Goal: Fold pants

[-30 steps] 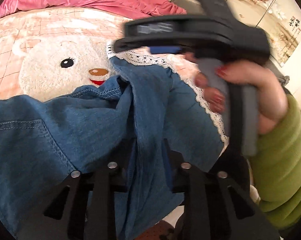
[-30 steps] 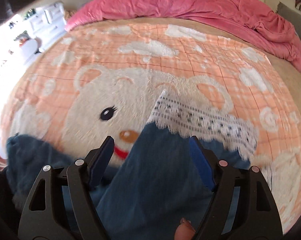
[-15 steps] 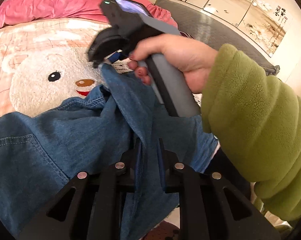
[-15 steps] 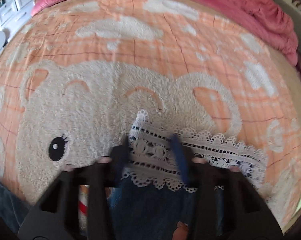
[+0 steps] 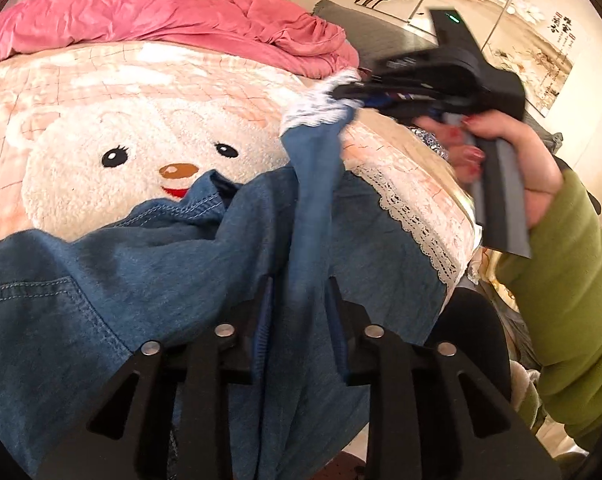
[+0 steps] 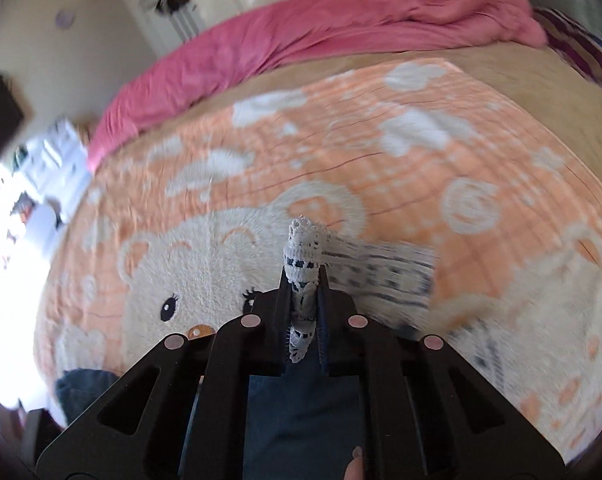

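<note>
Blue denim pants [image 5: 149, 272] with white lace hems [image 5: 417, 220] lie on a peach bear blanket. My left gripper [image 5: 299, 300] is shut on a fold of the denim at the near edge. My right gripper [image 6: 304, 280] is shut on the lace hem [image 6: 303, 248] of one leg and holds it raised above the blanket; it also shows in the left wrist view [image 5: 353, 96], up at the right, with the denim leg [image 5: 317, 168] stretched between the two grippers.
The peach bear blanket [image 6: 381, 152] covers the bed. A crumpled pink duvet [image 5: 161, 20] lies along the far side. The bed's right edge [image 5: 469, 216] drops off beside my right hand. White furniture [image 6: 41, 160] stands at the far left.
My right gripper has closed on the lace hem and lifted it up and to the right, pulling the denim leg taut. My left gripper stays shut on the denim.
</note>
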Tool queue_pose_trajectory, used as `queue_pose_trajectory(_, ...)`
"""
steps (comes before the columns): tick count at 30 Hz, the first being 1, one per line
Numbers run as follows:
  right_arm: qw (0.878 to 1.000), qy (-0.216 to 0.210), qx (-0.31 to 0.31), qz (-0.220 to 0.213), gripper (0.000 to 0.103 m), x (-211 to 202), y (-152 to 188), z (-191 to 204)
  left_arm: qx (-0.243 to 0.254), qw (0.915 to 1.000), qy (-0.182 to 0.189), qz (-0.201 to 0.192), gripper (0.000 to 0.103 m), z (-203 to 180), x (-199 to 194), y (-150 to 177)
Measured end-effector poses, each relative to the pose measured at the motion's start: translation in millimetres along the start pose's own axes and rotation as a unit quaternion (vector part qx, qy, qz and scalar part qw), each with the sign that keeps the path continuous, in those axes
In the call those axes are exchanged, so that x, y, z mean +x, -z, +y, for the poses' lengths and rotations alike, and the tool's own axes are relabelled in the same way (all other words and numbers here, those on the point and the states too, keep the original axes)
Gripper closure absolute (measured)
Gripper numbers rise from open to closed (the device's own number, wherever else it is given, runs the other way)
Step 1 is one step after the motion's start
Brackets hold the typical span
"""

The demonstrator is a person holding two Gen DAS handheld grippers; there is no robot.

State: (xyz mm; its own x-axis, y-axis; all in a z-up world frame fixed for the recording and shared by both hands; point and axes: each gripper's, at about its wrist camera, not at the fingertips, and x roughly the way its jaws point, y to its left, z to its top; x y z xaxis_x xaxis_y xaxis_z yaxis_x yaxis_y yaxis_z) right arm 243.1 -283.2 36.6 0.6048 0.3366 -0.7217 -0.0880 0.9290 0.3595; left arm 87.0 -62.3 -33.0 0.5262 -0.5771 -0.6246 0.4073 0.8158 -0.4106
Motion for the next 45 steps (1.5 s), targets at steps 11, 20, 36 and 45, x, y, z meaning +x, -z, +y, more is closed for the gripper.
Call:
queue_pose_trajectory(11, 0.992, -0.040, 0.117, -0.006, 0.097, -56.6, 64.8, -71.7, 0.054, 0.9985, -0.009, -0.002, 0.098, -10.9, -19.9, 5.0)
queue_pose_trajectory(20, 0.987, -0.032, 0.158, 0.005, 0.095, -82.2, 122.4, -108.9, 0.104, 0.9945, 0.006, 0.016, 0.098, -31.4, -23.2, 19.2)
queue_pose_trajectory(36, 0.993, -0.002, 0.113, 0.028, 0.095, -86.1, 157.2, -128.0, 0.152, 0.9870, -0.009, 0.050, 0.098, -52.1, -15.9, 40.5)
queue_pose_trajectory(45, 0.991, -0.007, 0.127, 0.033, 0.095, -92.4, 167.5, -145.5, 0.162, 0.9851, 0.001, 0.058, 0.098, -54.4, -17.0, 45.9)
